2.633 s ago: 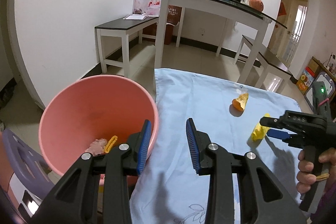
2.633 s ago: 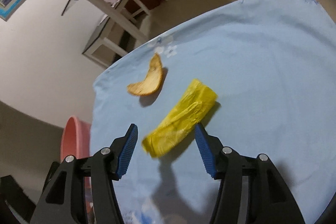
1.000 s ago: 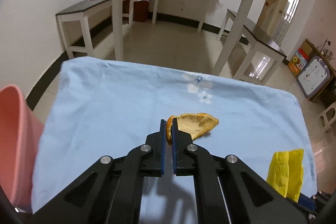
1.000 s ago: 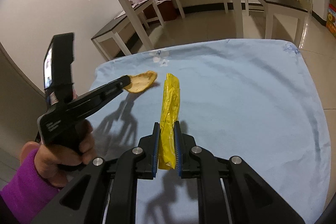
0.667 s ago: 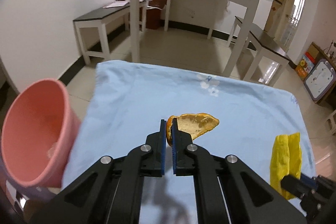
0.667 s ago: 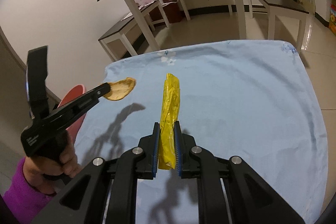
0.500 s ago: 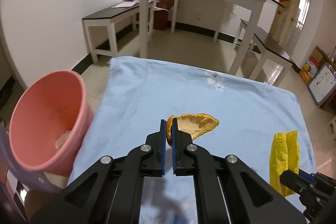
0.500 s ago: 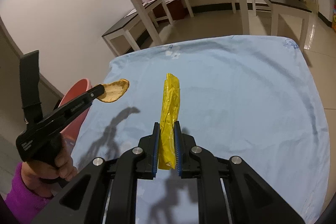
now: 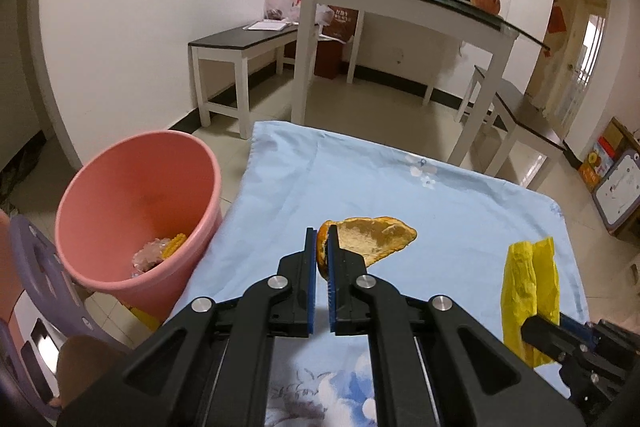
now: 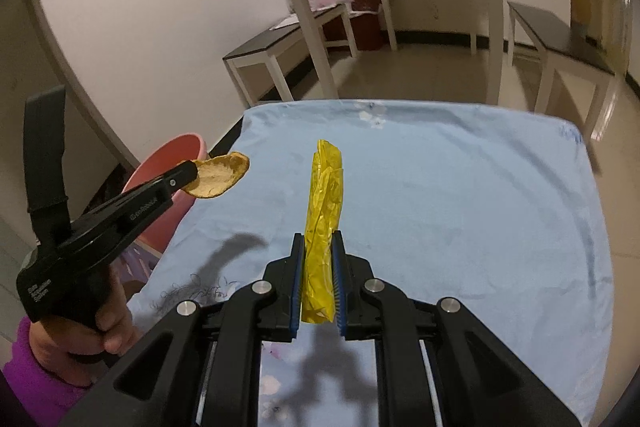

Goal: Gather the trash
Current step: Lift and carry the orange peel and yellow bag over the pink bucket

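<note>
My left gripper (image 9: pixel 322 247) is shut on an orange peel (image 9: pixel 372 239) and holds it in the air above the blue cloth, right of the pink bin (image 9: pixel 136 219). The bin holds several scraps, one yellow. In the right wrist view the left gripper (image 10: pixel 192 173) and its peel (image 10: pixel 218 175) hang near the pink bin (image 10: pixel 160 187). My right gripper (image 10: pixel 318 267) is shut on a yellow plastic wrapper (image 10: pixel 322 211), lifted over the cloth. The wrapper also shows in the left wrist view (image 9: pixel 528 291).
The low table has a light blue cloth (image 10: pixel 460 187). A purple stool (image 9: pixel 36 267) stands under the bin. A white glass-topped table (image 9: pixel 400 7) and dark benches (image 9: pixel 244 39) stand across the tiled floor.
Both grippers have closed on their trash and lifted it. The left gripper has carried the peel left toward the pink bin. The right gripper has risen slightly with the wrapper.
</note>
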Tool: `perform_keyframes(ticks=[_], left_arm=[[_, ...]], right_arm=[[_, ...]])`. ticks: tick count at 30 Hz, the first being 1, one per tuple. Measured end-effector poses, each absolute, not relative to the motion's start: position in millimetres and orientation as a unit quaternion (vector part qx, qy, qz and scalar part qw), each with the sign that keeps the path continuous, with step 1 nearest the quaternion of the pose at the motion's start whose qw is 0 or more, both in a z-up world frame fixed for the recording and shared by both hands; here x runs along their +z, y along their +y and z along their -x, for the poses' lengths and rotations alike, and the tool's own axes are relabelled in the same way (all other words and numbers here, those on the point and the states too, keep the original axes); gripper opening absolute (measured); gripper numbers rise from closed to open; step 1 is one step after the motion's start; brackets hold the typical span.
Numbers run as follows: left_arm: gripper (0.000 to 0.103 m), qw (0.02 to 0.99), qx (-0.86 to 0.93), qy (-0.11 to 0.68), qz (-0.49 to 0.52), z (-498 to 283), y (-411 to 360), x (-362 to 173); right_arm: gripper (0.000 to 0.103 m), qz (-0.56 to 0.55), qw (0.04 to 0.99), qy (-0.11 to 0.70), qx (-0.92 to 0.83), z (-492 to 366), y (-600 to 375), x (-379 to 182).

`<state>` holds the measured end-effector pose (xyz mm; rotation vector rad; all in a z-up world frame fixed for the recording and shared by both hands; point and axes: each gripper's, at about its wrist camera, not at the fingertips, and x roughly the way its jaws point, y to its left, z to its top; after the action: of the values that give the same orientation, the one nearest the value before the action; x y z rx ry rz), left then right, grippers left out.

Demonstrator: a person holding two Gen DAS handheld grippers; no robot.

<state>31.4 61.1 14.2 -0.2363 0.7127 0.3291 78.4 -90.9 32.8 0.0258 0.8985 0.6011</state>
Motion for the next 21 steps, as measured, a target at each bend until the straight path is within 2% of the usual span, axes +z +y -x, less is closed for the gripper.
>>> perform_keyframes(ticks=[11, 21], left_arm=[[0.004, 0.93, 0.176, 0.305, 0.11, 13.5, 74.6, 41.5], [0.004, 0.928, 0.204, 0.285, 0.122, 46.2, 116.5, 44.4]], right_arm=[[0.012, -0.042, 0.858, 0.411, 0.306, -56.6, -73.9, 47.2], [0.012, -0.043, 0.846, 0.412, 0.336, -48.7, -20.1, 50.3]])
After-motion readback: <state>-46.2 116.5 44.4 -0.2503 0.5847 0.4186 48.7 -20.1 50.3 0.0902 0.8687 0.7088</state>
